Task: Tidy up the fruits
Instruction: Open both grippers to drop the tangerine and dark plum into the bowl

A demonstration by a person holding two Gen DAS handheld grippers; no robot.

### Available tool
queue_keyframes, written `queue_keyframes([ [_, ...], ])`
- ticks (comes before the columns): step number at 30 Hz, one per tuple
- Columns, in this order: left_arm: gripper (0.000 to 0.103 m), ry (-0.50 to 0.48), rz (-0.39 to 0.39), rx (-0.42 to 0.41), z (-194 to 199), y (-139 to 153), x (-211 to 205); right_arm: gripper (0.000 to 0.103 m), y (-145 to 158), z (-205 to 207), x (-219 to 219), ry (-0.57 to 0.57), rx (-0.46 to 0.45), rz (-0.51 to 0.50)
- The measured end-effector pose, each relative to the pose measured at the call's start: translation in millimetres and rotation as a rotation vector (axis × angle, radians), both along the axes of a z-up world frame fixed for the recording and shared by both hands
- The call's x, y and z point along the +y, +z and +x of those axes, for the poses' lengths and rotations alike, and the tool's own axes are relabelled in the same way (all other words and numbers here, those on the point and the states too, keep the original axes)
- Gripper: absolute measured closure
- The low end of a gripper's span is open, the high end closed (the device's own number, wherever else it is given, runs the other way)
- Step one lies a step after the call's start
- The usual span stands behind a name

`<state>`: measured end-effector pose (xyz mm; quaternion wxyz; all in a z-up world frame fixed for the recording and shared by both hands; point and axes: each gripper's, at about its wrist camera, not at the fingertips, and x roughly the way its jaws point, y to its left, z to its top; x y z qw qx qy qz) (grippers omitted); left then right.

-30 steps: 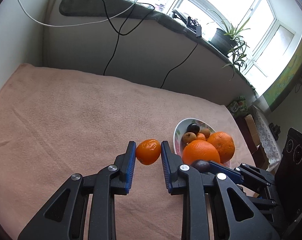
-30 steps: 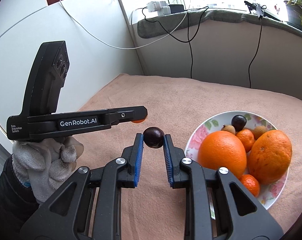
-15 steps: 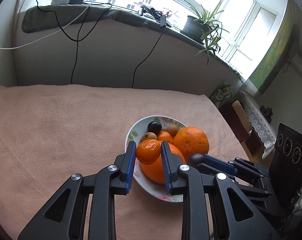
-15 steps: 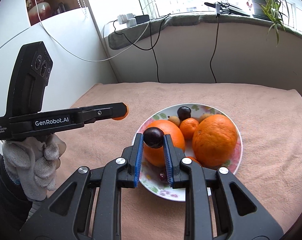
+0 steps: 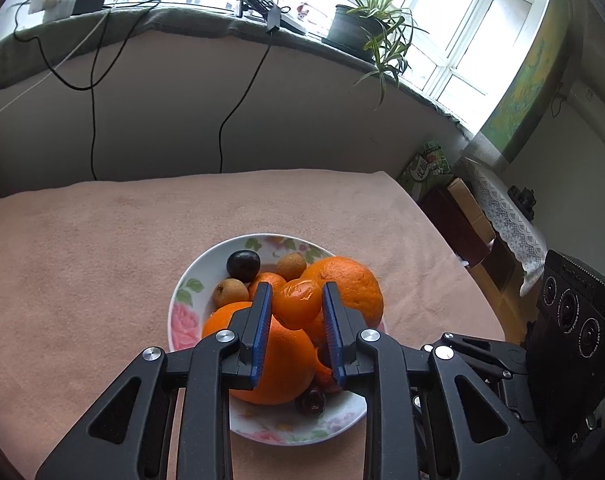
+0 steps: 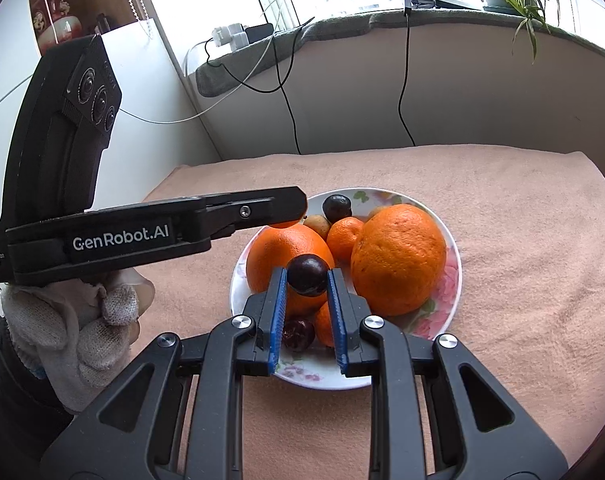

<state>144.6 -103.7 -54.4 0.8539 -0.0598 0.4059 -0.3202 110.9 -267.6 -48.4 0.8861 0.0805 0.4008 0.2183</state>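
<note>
Room: a bright window sill with a potted plant (image 5: 354, 24) and trailing black cables (image 6: 402, 92) runs behind the work surface.
Surface: a pink towel-like cloth (image 5: 82, 256) covers the table; the flowered plate (image 5: 182, 308) sits on it near the front edge.
Plate contents: two big oranges (image 6: 398, 258), a smaller mandarin (image 6: 344, 236), two brownish round fruits (image 5: 230, 292), a dark plum at the far rim (image 5: 243, 265) and another dark fruit low at the near rim (image 6: 298, 334); the plate looks nearly full.
Left gripper (image 5: 296, 308): closed narrowly on a small mandarin (image 5: 298, 302), held in the air above the pile; in the right wrist view it reaches in from the left over the plate's far-left side.
Right gripper (image 6: 307, 280): closed narrowly on a dark plum (image 6: 307, 275), held above the near side of the plate.
Key relation: both held fruits hang over the plate, so each drop is straight down; the plum hangs over the gap between the near orange and the other, the mandarin over the crowded middle.
Nearer hand: neither is clearly lower, so which goes first cannot be told.
Step judged: placing; the last loose fruits seem to be in hand.
Risk judged: a round fruit let go on top of the oranges may roll off onto the cloth.
</note>
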Motion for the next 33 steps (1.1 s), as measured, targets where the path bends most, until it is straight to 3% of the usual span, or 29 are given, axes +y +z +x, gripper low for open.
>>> queue_keyframes([
  [6, 0.078, -0.005, 0.013, -0.002, -1.4, -0.6, -3.1, 0.081, -2.5, 2.7, 0.7, 0.001, 0.008, 0.000],
  [8, 0.071, -0.004, 0.017, -0.008, -2.6, 0.2, -3.0, 0.081, -2.6, 2.0, 1.0, 0.003, 0.008, -0.005],
  [11, 0.070, -0.004, 0.014, -0.013, -3.9, 2.5, -1.4, 0.081, -2.4, 2.3, 1.2, 0.003, 0.008, -0.008],
  [13, 0.061, -0.001, 0.016, -0.017, -4.5, 3.9, -0.2, 0.081, -2.3, 2.7, 2.2, 0.002, 0.011, -0.010],
  [15, 0.060, -0.003, 0.013, -0.019, -5.5, 5.3, 0.6, 0.080, -1.7, 2.2, 2.5, 0.000, 0.010, -0.009],
  [20, 0.060, 0.006, 0.005, -0.024, -8.9, 7.8, 3.7, 0.050, 3.2, -2.3, 1.3, -0.015, -0.013, -0.008],
  [24, 0.058, 0.014, 0.009, -0.026, -10.4, 8.3, 5.4, 0.049, 6.7, -3.7, 1.9, -0.015, -0.019, -0.010],
  [28, 0.052, 0.020, 0.006, -0.032, -12.3, 9.9, 9.3, 0.037, 6.8, -6.2, 1.9, -0.019, -0.022, -0.018],
  [33, 0.042, 0.048, 0.004, -0.032, -15.1, 10.5, 16.7, 0.035, 5.5, -8.5, -3.0, -0.036, -0.018, -0.014],
])
